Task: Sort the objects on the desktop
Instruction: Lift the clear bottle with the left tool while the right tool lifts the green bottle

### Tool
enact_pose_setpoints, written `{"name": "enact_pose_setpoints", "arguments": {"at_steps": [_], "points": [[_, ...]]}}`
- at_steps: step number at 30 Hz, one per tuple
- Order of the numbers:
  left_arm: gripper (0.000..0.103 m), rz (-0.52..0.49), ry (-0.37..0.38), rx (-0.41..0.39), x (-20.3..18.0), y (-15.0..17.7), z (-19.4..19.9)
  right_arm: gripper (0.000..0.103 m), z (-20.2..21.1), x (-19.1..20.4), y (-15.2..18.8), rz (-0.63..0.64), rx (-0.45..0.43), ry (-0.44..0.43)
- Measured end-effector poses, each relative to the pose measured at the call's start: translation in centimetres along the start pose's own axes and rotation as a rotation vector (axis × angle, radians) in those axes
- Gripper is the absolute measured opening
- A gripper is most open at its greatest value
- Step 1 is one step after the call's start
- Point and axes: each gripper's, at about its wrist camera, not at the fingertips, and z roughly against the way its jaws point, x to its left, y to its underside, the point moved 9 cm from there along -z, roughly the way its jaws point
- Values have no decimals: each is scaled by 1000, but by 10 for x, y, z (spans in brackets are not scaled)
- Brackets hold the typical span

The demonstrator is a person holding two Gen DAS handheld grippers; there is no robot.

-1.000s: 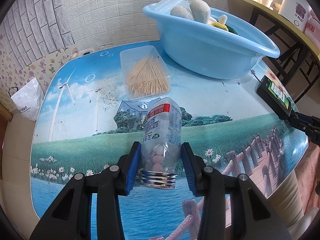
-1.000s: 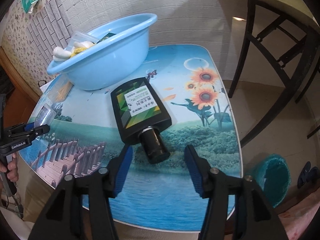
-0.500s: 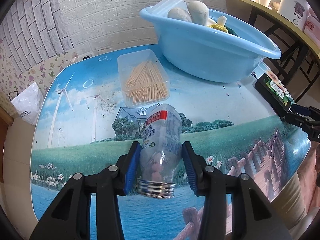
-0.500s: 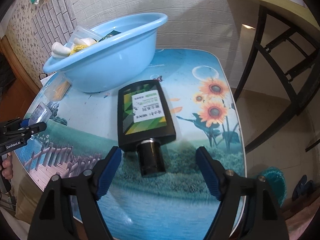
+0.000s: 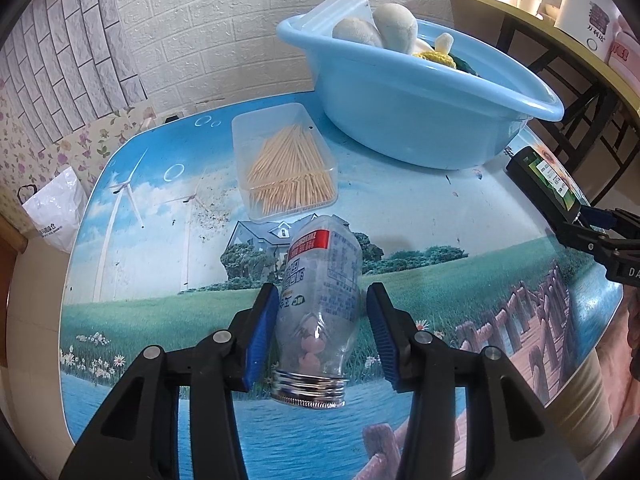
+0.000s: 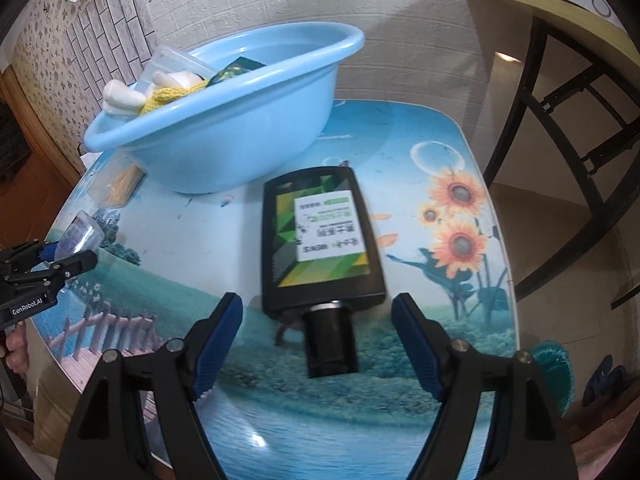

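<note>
A clear bottle [image 5: 320,300] with a silver screw cap and pink sweets inside lies on the picture-printed table [image 5: 140,280], cap toward the camera. It sits between the fingers of my left gripper [image 5: 322,296], whose jaws are opening; a thin gap shows at the right pad. A flat black bottle [image 6: 320,240] with a green label lies on the table's right side. My right gripper [image 6: 316,308] stands wide open with the bottle's black cap between its fingers, untouched. The light blue basin [image 6: 240,128] behind holds several items.
A clear box of toothpicks [image 5: 286,164] lies ahead of the clear bottle, beside the basin [image 5: 400,120]. A white plastic bag [image 5: 52,212] sits on the floor left of the table. A black-framed table [image 6: 560,80] and a teal bin [image 6: 556,368] stand to the right.
My right gripper has opened wider and moved in over the black bottle, so its cap now lies between the fingers. The left jaws have parted a little around the clear bottle.
</note>
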Motion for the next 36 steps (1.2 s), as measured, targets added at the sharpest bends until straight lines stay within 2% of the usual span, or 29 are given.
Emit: {"name": "enact_pose_setpoints", "arguments": {"at_steps": [1, 2, 4, 15, 19, 24, 36], "points": [[45, -1, 0, 0, 0, 0, 0, 80, 0, 1, 0, 2, -2, 2], [45, -1, 1, -1, 0, -1, 0, 88, -1, 2, 0, 5, -2, 5], [45, -3, 2, -2, -1, -2, -1, 97, -4, 3, 0, 3, 7, 8], [45, -9, 9, -12, -1, -3, -1, 98, -16, 7, -13, 10, 13, 19], [46, -11, 8, -14, -1, -3, -1, 103, -21, 8, -16, 13, 13, 27], [46, -13, 8, -14, 0, -4, -1, 103, -26, 10, -16, 37, 19, 86], [47, -10, 4, -15, -1, -3, -1, 103, -22, 15, -13, 21, -26, 109]]}}
